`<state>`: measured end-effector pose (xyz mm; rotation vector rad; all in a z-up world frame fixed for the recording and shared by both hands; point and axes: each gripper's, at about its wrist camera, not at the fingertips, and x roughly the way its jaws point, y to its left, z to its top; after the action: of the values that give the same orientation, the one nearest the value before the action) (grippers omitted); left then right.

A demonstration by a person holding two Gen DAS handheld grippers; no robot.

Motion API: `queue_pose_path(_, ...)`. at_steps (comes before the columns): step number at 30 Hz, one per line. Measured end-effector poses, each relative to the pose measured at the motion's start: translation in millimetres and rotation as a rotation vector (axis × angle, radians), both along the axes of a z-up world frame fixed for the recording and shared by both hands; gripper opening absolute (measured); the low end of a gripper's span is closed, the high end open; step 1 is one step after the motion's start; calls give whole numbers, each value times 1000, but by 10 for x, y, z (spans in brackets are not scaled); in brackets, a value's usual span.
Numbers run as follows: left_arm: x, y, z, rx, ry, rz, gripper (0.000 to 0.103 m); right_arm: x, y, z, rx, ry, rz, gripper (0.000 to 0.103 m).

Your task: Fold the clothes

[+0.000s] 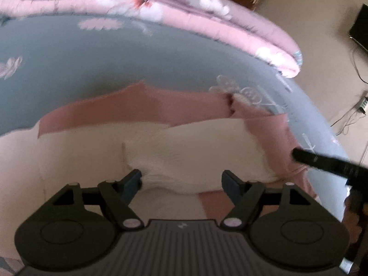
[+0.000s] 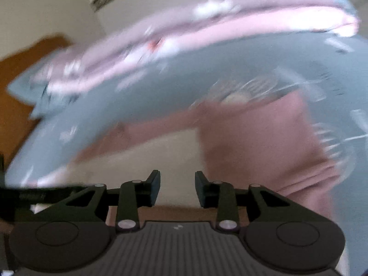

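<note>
Lying across the near part of a grey-blue bed sheet [image 1: 96, 69] is the clothing to be folded: a cream garment [image 1: 195, 147] on top of a pink garment [image 1: 128, 110], with the pink cloth showing along the far edge and down the right side. In the left wrist view the left gripper [image 1: 181, 181] hovers just above the near edge of the cream garment, its jaws spread wide with no cloth pinched between them; a thick fold of cream fabric sits between and just beyond its fingertips. The tip of the right gripper [image 1: 322, 161] reaches in from the right, over the pink cloth near the bed's edge. In the blurred right wrist view the right gripper [image 2: 177, 188] stands partly spread, nothing caught between its fingers, with cream fabric [image 2: 161, 151] beyond it and the pink garment [image 2: 264, 138] to the right. A pink floral quilt [image 1: 207, 20] is bunched along the far side of the bed.
</note>
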<state>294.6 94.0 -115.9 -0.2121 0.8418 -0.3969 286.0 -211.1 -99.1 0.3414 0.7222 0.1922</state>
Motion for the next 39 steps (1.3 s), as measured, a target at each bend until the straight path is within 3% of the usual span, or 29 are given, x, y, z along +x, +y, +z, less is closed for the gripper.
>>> queue_pose_path(2, 13, -64, 12, 9, -26, -5, 77, -19, -329, 30, 20, -11, -97, 38)
queue_pose_path(5, 37, -106, -23, 0, -48, -15, 77, 36, -768, -119, 78, 44, -216, 36)
queue_pose_path(8, 15, -55, -67, 20, -52, -5, 77, 46, -915, -321, 87, 99, -220, 25)
queue_pose_path(11, 89, 31, -221, 94, 52, 57, 75, 41, -848, -404, 28, 94, -196, 20)
queue_pose_path(13, 52, 122, -190, 72, 53, 77, 75, 51, -822, -340, 12, 107, -192, 23)
queue_pose_path(16, -50, 148, 24, 54, -24, 76, 75, -2, -776, -189, -4, 96, -176, 32)
queue_pose_path(20, -90, -87, 211, -2, -138, -20, 80, -148, -619, 9, 11, 65, -139, 39)
queue_pose_path(23, -15, -350, 26, 47, -96, -83, 80, -251, -508, 82, 17, 64, -113, 39)
queue_pose_path(26, 34, -329, -251, 99, -27, -49, 79, -364, -464, 116, -2, 68, -95, 41)
queue_pose_path(29, -55, -229, -293, 115, -62, -69, 80, -411, -474, 143, -11, 69, -95, 41)
queue_pose_path(34, -105, -31, -89, 68, 12, 21, 80, -476, -479, 198, -19, 85, -96, 42)
queue_pose_path(39, -433, 253, 179, 17, 8, 131, 80, -658, -315, 399, -78, 51, -46, 47)
